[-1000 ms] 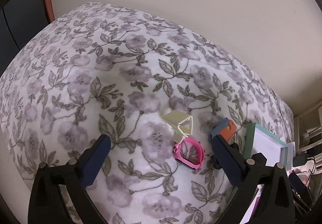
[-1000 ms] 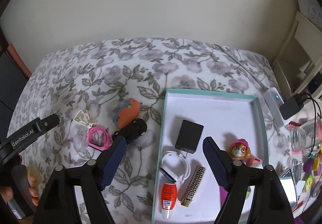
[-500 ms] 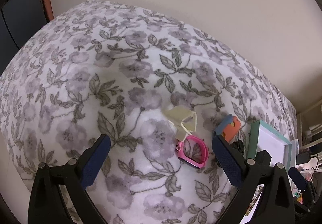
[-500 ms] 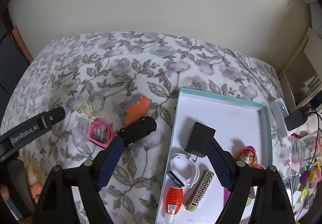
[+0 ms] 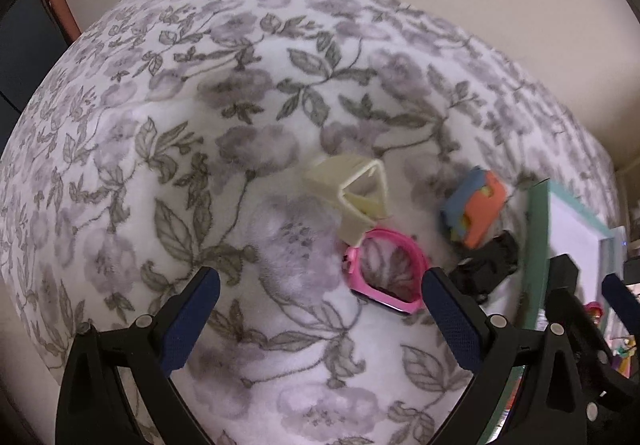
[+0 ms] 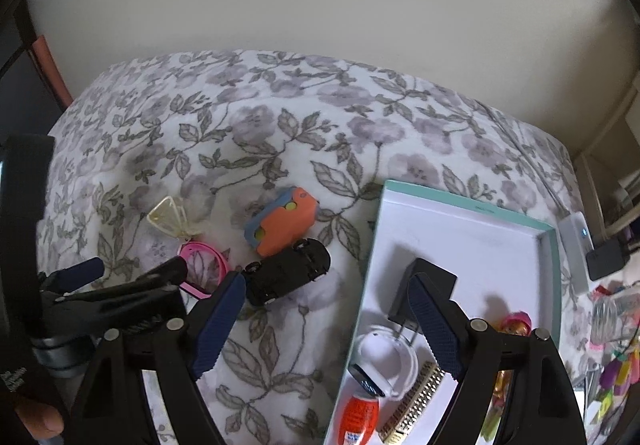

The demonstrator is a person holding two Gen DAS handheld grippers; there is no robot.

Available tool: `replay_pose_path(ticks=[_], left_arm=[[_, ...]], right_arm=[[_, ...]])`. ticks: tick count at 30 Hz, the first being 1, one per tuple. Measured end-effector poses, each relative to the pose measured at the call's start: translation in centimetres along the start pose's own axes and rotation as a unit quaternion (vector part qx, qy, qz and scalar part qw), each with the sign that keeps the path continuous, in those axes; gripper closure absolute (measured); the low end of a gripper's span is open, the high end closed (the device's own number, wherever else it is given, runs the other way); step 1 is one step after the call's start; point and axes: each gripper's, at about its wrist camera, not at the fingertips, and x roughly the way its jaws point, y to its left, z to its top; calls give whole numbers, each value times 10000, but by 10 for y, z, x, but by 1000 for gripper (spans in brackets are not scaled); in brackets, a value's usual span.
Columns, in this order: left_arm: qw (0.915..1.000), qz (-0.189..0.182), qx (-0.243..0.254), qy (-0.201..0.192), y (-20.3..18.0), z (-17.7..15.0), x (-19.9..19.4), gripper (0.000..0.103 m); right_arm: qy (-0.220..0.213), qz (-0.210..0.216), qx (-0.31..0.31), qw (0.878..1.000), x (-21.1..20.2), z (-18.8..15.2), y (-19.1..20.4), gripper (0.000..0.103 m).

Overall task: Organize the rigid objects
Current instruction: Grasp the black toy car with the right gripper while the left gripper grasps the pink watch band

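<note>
**Four bits still on the blanket, tray partly filled**

Left gripper [image 5: 316,293] hangs low over the floral blanket [image 5: 200,125], jaws wide apart, nothing btwn them. Ahead of it & a touch right sits the cream triangular piece [image 5: 352,193]; touching that, nearer the claw's right finger, is the pink watch frame [image 5: 384,273]. Further right of the claw: orange-blue toy car [image 5: 476,209], w/ the black toy car [image 5: 488,265] just beside it, nearer the teal tray [image 5: 538,245].

Right gripper [image 6: 326,315], also spread open & empty, straddles the tray's left wall. The black car is just ahead of its left finger, the orange one just beyond that. Ahead of its right finger, inside the tray: black charger [image 6: 424,285], white band [image 6: 384,361], orange tube [image 6: 358,417], gold comb-like piece [image 6: 412,401], and a small pup figure [image 6: 516,325] off to the right.

Progress, I'd say, approx halfway: five things are in the tray, four loose ones left. Neither claw grips anything yet; the pink frame looks like the left claw's likely pick, the black car the right's.
</note>
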Motion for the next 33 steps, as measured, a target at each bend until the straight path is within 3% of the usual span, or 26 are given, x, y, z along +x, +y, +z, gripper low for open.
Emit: replay_pose_path(ticks=[10,20,33], left_arm=[[9992,228,-53,330,4,3,32,2],[9970,677,42,380,4,6,53,2],[9973,469,-351,434,45,14,64,1]], right_arm=[[166,207,-297,9992,34,-1,6,17],[300,412,-441,9977,59,0,13,17],[301,530,-283,9977,74,-3,15,21]])
